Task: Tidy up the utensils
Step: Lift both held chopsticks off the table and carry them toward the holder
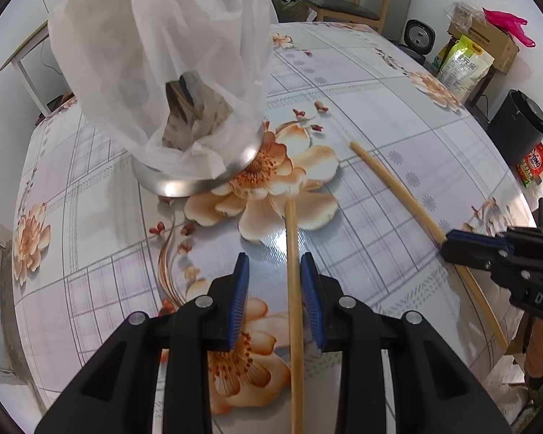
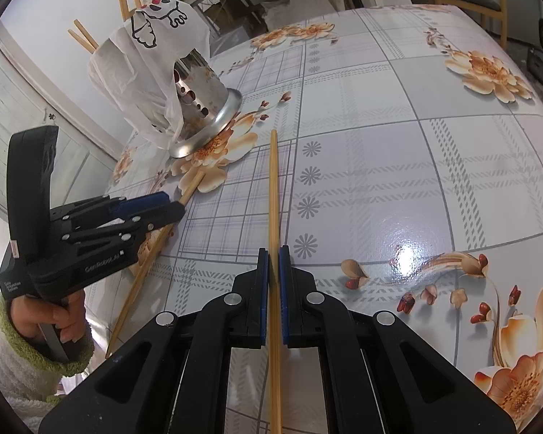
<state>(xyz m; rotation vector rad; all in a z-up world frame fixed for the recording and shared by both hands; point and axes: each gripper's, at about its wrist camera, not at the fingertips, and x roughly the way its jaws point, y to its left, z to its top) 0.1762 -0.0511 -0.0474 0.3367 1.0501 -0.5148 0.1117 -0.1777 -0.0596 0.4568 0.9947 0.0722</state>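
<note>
Right gripper (image 2: 273, 264) pinches a slim bamboo chopstick (image 2: 273, 188) on seemingly glossy floral tablecloth (image 2: 416, 166).

The bag (image 1: 155, 54) covers most of the holder (image 1: 195, 181), so what stands inside is unclear; the picture's top edge cuts the bag off. Both chopsticks (image 1: 294, 325) (image 2: 274, 289) run out past the bottom edges. The right gripper (image 1: 463, 249) is cut by the left view's edge. Packet labels (image 1: 463, 63) are too small to read.

Black claw (image 2: 273, 253), blue pads (image 1: 239, 300), white-green fleece sleeve (image 2: 36, 358)
</note>
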